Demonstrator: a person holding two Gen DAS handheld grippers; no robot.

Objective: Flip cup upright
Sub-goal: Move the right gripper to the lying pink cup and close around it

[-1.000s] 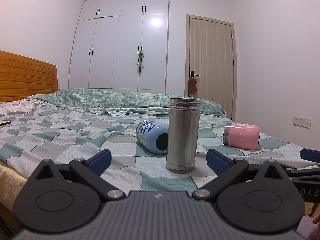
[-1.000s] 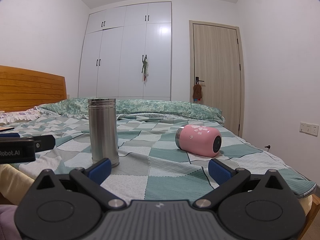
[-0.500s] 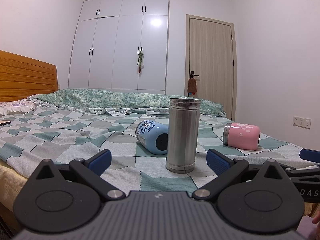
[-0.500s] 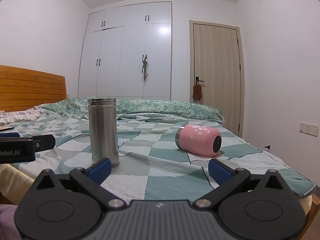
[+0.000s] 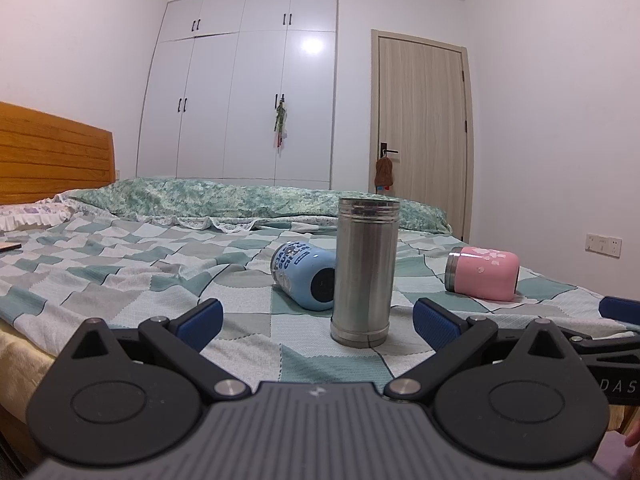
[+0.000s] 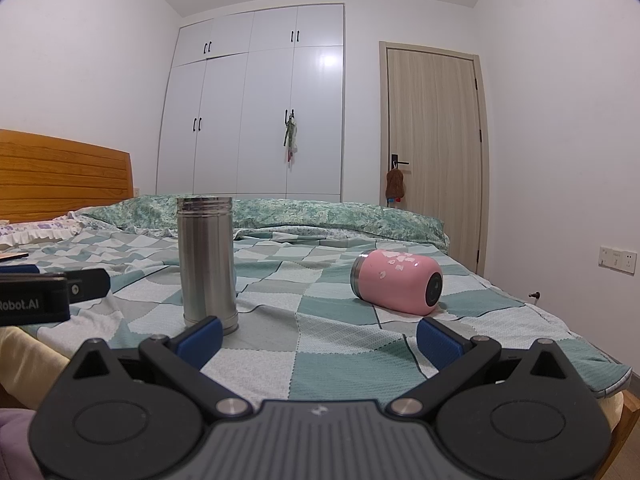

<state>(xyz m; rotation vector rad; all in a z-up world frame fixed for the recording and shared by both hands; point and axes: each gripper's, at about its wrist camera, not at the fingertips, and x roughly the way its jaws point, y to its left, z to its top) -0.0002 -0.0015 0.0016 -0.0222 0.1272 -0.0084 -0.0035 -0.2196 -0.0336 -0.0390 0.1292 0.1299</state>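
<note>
The room is bright. A white shine glows on the wardrobe (image 5: 244,88). Walls around it bend at the edges.

Home bedroom — bed (image 5: 120,264), wardrobe (image 5: 240,92)

Brushed-metal cup (image 5: 365,272); glossy pink cup (image 6: 398,282); woven cloth bedspread (image 6: 328,344); wooden headboard (image 5: 52,156).

White walls and ceiling are seen all round. A white wardrobe (image 5: 240,88) is set against the far wall, a pale wood door (image 5: 422,136) to its right. A wooden headboard (image 5: 52,152) is placed left, a checked green bedspread (image 5: 132,264) spread near.
</note>
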